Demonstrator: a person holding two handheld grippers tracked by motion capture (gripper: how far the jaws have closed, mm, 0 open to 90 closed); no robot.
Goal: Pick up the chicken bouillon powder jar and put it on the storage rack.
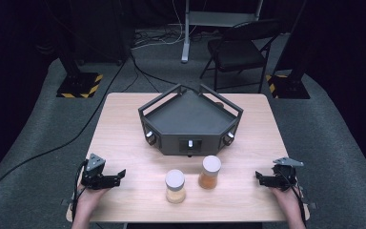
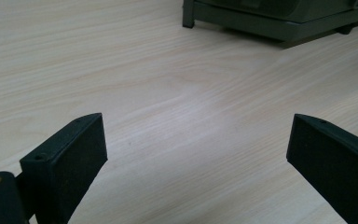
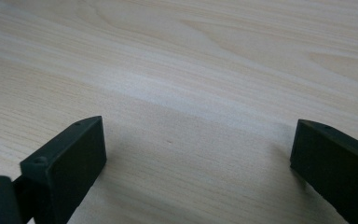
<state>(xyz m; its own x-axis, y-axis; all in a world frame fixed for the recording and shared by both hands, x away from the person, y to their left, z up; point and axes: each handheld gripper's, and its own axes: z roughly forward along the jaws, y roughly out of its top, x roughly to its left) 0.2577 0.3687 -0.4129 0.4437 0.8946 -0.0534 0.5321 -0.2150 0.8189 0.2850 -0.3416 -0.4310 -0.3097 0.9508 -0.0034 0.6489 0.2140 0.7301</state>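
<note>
Jars [image 1: 175, 186] w/ white lids mid-table, left tool [image 1: 119, 175] wide open, right tool [image 1: 259, 178] wide open, both empty

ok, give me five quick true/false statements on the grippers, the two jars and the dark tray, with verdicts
1. The left gripper holds a jar. False: its jaws stand open over bare table.
2. The right gripper is open. True.
3. Two white-lidded glass jars with amber contents stand upright between the grippers. True.
4. The jars sit inside the dark grey angular metal tray. False: they stand on the light wooden table in front of it.
5. Both jars are lidded. True.
</note>
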